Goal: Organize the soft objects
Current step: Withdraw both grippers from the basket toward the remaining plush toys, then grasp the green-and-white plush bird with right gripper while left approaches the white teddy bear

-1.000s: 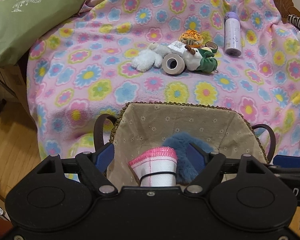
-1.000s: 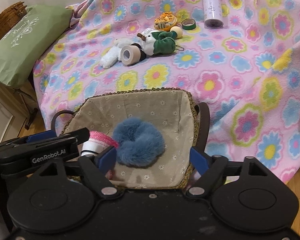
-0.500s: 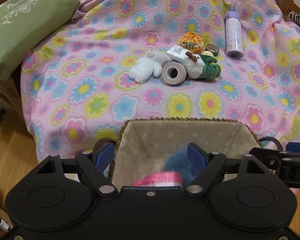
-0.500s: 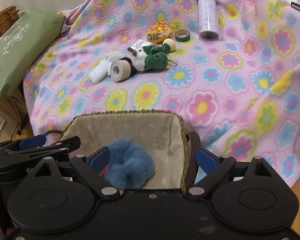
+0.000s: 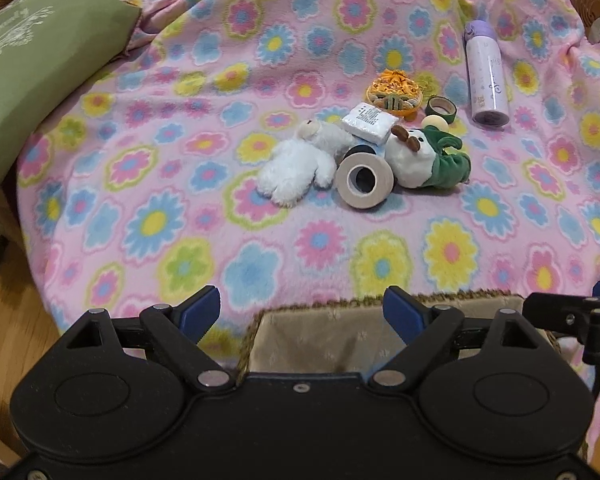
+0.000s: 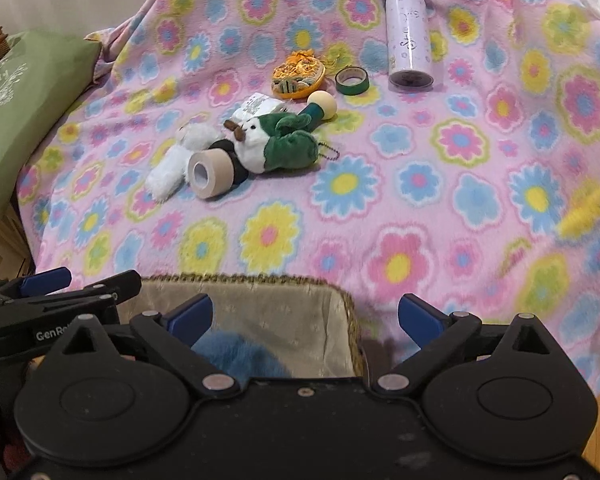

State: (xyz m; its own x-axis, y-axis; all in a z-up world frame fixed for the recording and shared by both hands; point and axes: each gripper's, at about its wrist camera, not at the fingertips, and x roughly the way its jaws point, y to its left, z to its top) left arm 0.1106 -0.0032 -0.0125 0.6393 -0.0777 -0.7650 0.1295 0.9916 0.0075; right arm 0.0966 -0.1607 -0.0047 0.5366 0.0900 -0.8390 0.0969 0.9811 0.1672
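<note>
- Soft toys are what I'm sorting: the white plush (image 5: 296, 168) and the green-and-white plush (image 5: 424, 156) are lying in a clump on the flowered blanket (image 5: 180, 200), well beyond the basket (image 5: 312, 332).
- My left gripper (image 5: 302, 308) is opening wide, nothing between its jaws, hanging over the basket's far rim.
- My right gripper (image 6: 304, 316) is opening too, also empty, over the basket's right corner.
- Basket check: I'm seeing a blue fluffy thing (image 6: 236, 354) lying inside against the beige lining; the rest of the inside is hidden under my own claws, so I can't tell what else is in there.
- Next step, as I'm judging it: reaching out past the basket for the two plushes, one claw each.
- Doing it well: the tan tape roll (image 5: 364, 180) is wedged between the two plushes and touching both, and a white packet (image 5: 370, 122) is resting on them at the far side. I'm wanting to grab each toy by its outer end, away from the roll, so the hard bits are staying behind.
- Farther from the basket, the green tape roll (image 6: 352, 80), cream ball (image 6: 322, 104), orange pouch (image 6: 298, 76) and lilac bottle (image 6: 408, 32) are sitting behind the clump; only the pouch looks possibly soft.
- The green plush's bead chain (image 6: 328, 152) is trailing loose, so it could snag the blanket.
</note>
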